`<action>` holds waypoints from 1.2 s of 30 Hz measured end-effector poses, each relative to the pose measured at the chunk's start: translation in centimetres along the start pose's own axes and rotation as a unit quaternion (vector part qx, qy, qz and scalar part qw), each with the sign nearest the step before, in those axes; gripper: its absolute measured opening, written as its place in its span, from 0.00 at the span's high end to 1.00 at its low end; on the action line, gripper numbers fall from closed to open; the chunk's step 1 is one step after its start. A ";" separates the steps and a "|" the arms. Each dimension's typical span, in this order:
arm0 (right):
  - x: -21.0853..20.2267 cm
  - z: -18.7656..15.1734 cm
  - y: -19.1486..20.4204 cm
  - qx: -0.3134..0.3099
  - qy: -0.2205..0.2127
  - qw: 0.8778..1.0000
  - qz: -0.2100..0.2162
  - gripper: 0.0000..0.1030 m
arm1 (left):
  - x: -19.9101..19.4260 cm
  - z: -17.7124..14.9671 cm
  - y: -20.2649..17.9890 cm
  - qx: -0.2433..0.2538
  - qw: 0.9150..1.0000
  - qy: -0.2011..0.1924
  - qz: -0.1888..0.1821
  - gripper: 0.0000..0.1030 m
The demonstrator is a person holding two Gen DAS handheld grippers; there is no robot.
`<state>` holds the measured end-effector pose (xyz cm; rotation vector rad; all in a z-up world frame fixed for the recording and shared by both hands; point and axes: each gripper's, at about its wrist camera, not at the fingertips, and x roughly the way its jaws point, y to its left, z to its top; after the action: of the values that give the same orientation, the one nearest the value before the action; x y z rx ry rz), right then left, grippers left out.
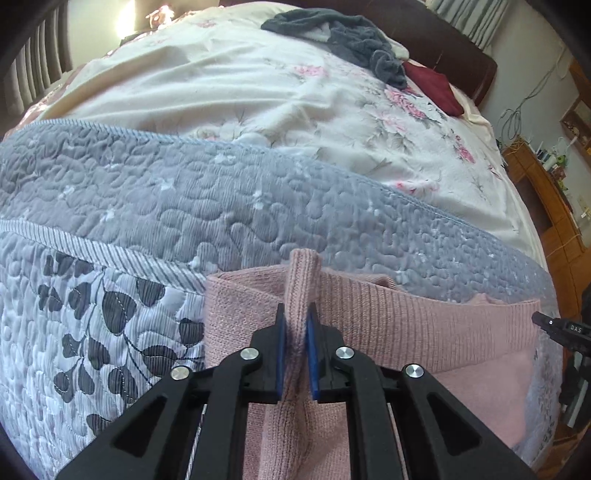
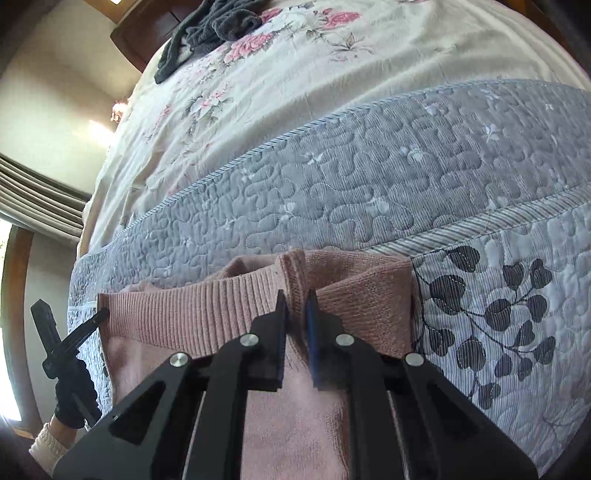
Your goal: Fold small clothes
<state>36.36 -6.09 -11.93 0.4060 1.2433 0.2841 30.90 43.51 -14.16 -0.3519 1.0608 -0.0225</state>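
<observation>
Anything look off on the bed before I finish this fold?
Nothing wrong with the fold: left gripper and right gripper each pinch a ridge of the pink knit sweater on the grey quilt. The only untidy thing is a dark grey garment crumpled at the bed's far end.

Left wrist view along my left gripper (image 1: 295,314), close over the pink knit garment (image 1: 424,325), right wrist view likewise low, both facing across the grey quilt (image 2: 351,184), sharing garment and quilt

A sweater (image 1: 406,321) lies on a quilt (image 1: 184,192) at the bed's near edge; beyond the quilt, a blanket (image 1: 258,92); on it, far back, crumpled clothes (image 1: 351,33).
</observation>
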 end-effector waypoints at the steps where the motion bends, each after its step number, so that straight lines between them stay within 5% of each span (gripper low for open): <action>1: 0.1 -0.2 -0.3 0.009 -0.006 1.000 0.000 0.91 | 0.2 -0.1 0.3 -0.004 1.000 0.003 0.003 0.85; 5: -0.2 -0.8 -1.8 0.032 -0.009 0.999 -0.006 0.81 | -0.2 -0.6 0.9 -0.008 1.000 0.000 0.010 0.79; 7: -0.9 -1.4 -2.1 0.032 -0.009 0.999 -0.015 0.72 | -1.2 -0.8 1.0 -0.013 1.000 -0.008 0.021 0.66; 12: -3.1 -4.8 -2.2 0.020 0.010 1.000 -0.012 0.66 | -4.7 -2.1 0.2 -0.020 0.999 -0.026 0.019 0.60; 18: -4.1 -12.0 -2.0 0.006 0.067 0.998 -0.016 0.59 | -6.8 -6.7 -4.7 0.044 0.999 0.011 -0.012 0.59; 21: -3.2 -14.7 -1.7 -0.015 0.102 0.993 -0.051 0.57 | -5.8 -8.9 -6.2 0.068 0.997 0.038 -0.016 0.58; 22: -2.9 -15.3 -1.7 -0.016 0.108 0.993 -0.054 0.59 | -5.3 -9.4 -6.4 0.072 0.996 0.047 -0.011 0.58; 25: -2.8 -15.9 -1.9 -0.011 0.119 0.992 -0.043 0.91 | -3.5 -10.6 -6.3 0.073 0.994 0.075 0.000 0.58; 36: -2.7 -16.1 -3.9 0.026 0.125 0.991 -0.048 0.94 | -1.9 -10.9 -5.0 0.064 0.994 0.091 -0.010 0.58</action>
<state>20.14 -8.43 -15.67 0.3616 1.5150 0.2253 21.37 36.13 -15.88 -0.2473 1.2298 -0.1422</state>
